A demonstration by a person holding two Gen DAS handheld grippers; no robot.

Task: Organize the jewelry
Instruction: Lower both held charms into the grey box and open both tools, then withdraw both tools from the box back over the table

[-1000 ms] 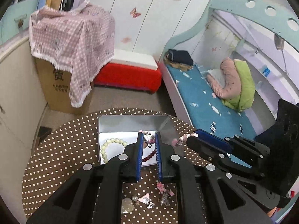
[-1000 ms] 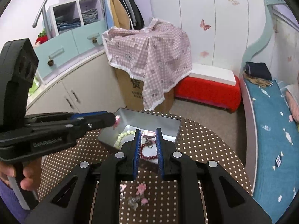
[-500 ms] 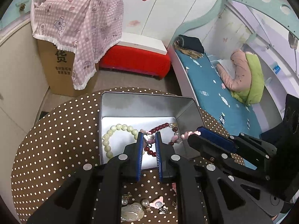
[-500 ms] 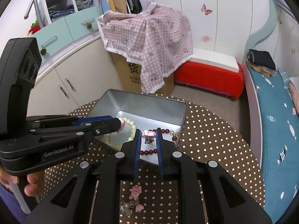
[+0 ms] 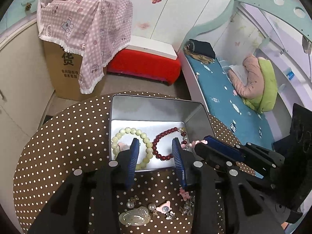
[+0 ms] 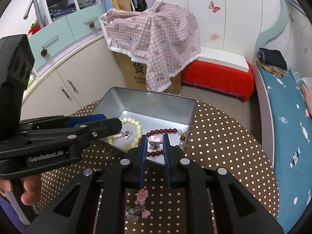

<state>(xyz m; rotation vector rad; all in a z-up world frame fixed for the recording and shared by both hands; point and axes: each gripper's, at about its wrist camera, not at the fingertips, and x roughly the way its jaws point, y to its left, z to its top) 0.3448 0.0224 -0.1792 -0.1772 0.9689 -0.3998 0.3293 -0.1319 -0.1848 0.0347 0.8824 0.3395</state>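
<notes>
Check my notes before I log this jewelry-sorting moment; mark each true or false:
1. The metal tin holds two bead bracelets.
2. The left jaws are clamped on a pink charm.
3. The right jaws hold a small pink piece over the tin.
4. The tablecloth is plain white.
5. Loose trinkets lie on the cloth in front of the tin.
1. True: a pale green bracelet and a dark red bracelet lie in the tin.
2. False: the left gripper has just been opening, with nothing pinched; a pink charm lies by the green beads.
3. True: the right gripper grips a pink piece.
4. False: the tablecloth is brown with white dots.
5. True: trinkets remain there.
</notes>
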